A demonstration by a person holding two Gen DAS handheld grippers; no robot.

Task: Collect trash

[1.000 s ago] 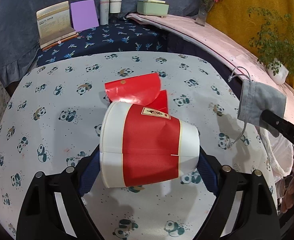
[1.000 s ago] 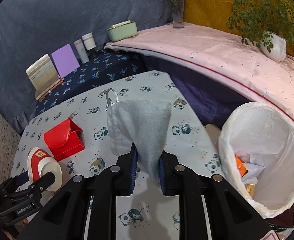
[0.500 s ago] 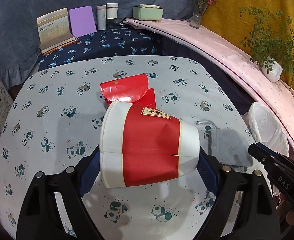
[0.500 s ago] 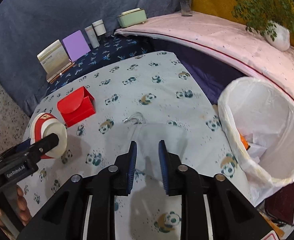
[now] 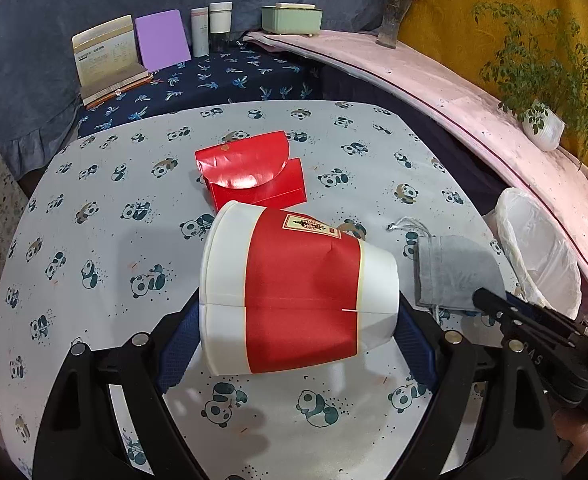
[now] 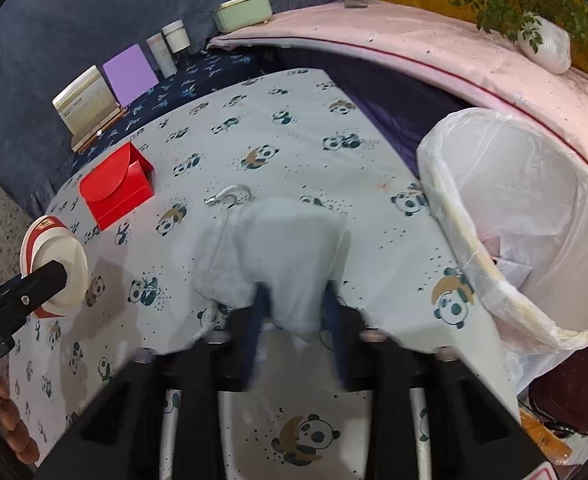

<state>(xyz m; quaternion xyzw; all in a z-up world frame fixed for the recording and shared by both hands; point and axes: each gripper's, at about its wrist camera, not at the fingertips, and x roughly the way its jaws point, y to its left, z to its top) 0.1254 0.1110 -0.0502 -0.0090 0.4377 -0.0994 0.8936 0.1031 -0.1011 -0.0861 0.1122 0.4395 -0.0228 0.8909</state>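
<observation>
Since second ago, grey drawstring pouch (image 6: 277,248) gone from hanging in air to lying on panda tablecloth (image 6: 294,136). Right gripper (image 6: 294,320) jaws narrow, pouch edge between them — pressing or not, cannot tell through blur. Left gripper (image 5: 294,320) clamps red-and-white paper cup (image 5: 298,292) sideways. Step: bin cup — lined trash bin (image 6: 526,216) lies just beside table, past pouch. Red gift box (image 5: 253,172) untouched.

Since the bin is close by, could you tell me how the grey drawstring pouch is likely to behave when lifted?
The grey drawstring pouch will probably be floppy: it lies slumped on the panda cloth, bunching between the right tongs. It looks light, being thin and flat. Its loose cord may dangle and snag on the bin's liner.
</observation>
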